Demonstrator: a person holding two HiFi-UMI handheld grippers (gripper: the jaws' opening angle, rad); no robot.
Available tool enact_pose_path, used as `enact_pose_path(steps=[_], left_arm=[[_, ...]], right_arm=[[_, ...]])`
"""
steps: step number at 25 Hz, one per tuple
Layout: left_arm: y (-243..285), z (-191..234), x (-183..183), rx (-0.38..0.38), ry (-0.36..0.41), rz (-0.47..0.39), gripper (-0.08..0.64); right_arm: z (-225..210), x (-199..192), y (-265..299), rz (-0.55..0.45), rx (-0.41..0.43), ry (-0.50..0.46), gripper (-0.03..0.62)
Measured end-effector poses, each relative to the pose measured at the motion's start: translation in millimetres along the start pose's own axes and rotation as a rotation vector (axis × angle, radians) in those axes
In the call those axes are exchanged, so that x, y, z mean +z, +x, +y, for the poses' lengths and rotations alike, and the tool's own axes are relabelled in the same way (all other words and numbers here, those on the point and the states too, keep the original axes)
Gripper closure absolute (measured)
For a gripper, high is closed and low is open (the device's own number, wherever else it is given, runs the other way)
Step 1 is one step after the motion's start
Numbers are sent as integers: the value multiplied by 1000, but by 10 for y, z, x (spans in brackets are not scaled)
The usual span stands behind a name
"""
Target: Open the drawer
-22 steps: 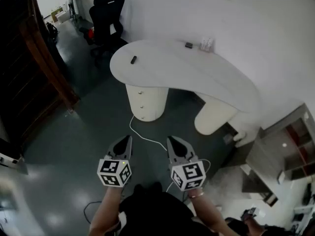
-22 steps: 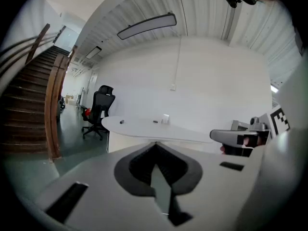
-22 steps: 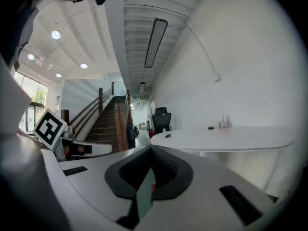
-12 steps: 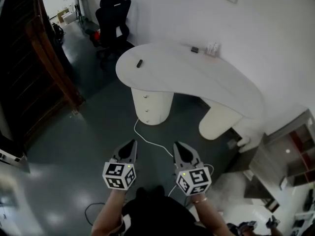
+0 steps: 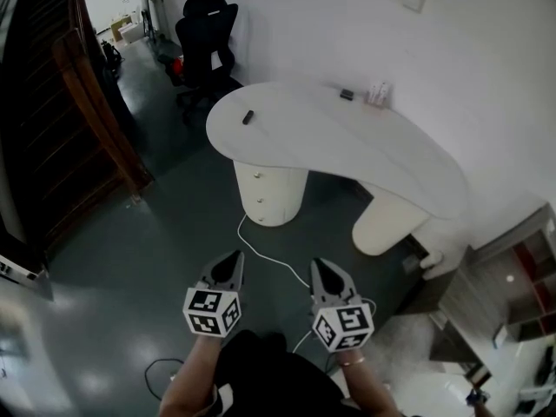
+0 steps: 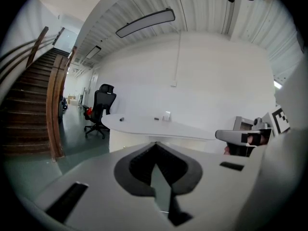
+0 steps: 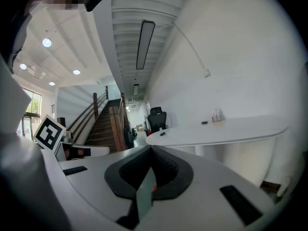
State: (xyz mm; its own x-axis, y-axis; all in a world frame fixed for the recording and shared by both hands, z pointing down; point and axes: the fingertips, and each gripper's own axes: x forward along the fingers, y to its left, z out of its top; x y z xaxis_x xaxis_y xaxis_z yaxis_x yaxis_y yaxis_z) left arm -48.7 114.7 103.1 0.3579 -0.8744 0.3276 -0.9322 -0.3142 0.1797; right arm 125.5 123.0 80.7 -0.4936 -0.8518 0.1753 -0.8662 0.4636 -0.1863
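A long curved white desk [image 5: 365,159] stands against the wall [image 5: 330,24]. Under its left end sits a rounded cream cabinet [image 5: 271,189]. Its drawers [image 5: 258,200], marked by a column of small knobs, look shut, though they are tiny from here. A wooden staircase [image 5: 78,137] rises at the left, and a black office chair [image 5: 207,42] stands beyond the desk. The left gripper [image 5: 229,263] and right gripper [image 5: 323,270] hang well short of the cabinet. Both have their jaws closed together on nothing, and their cubes carry black-and-white square markers. A white cable [image 5: 265,248] trails from the cabinet towards them. A small dark thing [image 5: 248,117] lies on the desktop.
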Motion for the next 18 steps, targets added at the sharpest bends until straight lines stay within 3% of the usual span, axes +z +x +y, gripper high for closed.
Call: enact_pose_path(steps=[10,18], left_arm=[[313,145,198,15,22,-9,549],[838,580,262,-4,10,21,473]], right_arm=[[-122,-44,142,22,0,33,589],[-232,-10,733,56,-24,36,589]])
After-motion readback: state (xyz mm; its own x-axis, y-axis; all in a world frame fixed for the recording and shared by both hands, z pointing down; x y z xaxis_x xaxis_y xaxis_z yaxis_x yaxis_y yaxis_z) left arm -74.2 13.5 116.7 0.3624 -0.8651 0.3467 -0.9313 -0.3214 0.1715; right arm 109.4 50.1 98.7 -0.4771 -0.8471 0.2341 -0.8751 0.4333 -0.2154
